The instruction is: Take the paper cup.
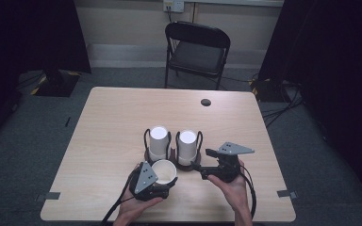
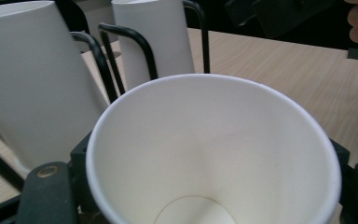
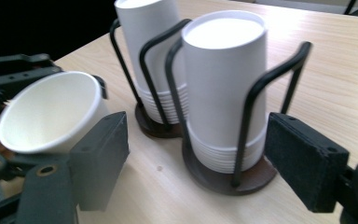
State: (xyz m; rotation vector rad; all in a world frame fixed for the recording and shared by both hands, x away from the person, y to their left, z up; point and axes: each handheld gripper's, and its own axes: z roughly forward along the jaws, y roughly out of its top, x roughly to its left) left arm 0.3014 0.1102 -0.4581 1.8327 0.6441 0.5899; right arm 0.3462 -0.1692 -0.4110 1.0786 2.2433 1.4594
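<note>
Two stacks of upturned white paper cups stand in black wire holders on round dark bases, the left stack beside the right stack at the table's middle. My left gripper is shut on a single white cup, mouth up, just in front of the left stack. In the left gripper view that cup sits between the jaws, its inside bare. My right gripper stands open beside the right stack. In the right gripper view its pads flank the base of the right stack without touching.
The wooden table has a round cable hole at the back. A black folding chair stands beyond the far edge. Tape marks lie near the front corners.
</note>
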